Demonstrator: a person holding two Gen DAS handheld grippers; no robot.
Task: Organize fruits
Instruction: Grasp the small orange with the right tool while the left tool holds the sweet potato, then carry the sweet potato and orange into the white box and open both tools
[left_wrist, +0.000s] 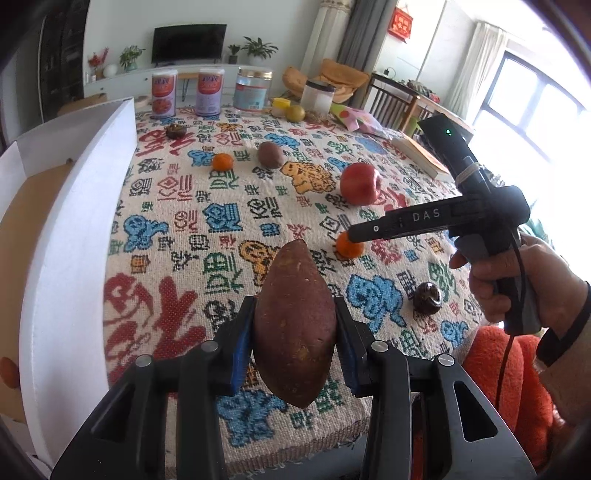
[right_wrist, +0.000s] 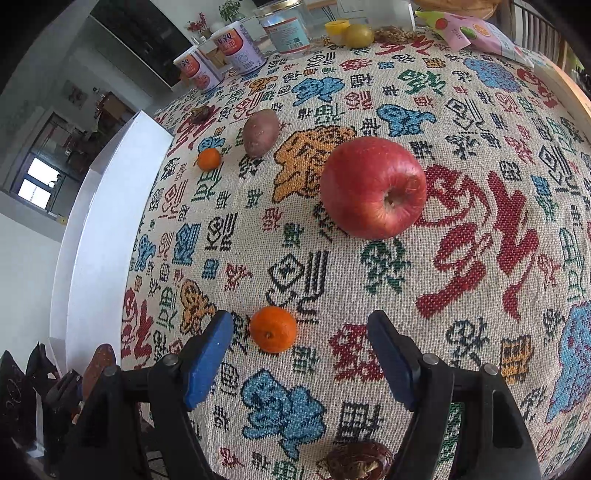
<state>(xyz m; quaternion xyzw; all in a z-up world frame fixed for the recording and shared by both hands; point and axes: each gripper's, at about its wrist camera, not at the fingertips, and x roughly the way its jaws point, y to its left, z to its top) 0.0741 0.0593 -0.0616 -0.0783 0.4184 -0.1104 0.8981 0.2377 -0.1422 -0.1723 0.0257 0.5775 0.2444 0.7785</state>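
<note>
While left gripper (left_wrist: 295, 328) clamps tapered rough-skinned sweet potato (left_wrist: 295, 325), right gripper (right_wrist: 299, 354) gapes beside dimpled tangerine (right_wrist: 273, 329).

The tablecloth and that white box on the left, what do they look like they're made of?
The tablecloth looks like coarse woven fabric, matte: the pattern is built from visible thread stitches. The white box looks like cardboard, smooth matte white outside with a plain brown inside face, though foam board cannot be ruled out.
</note>
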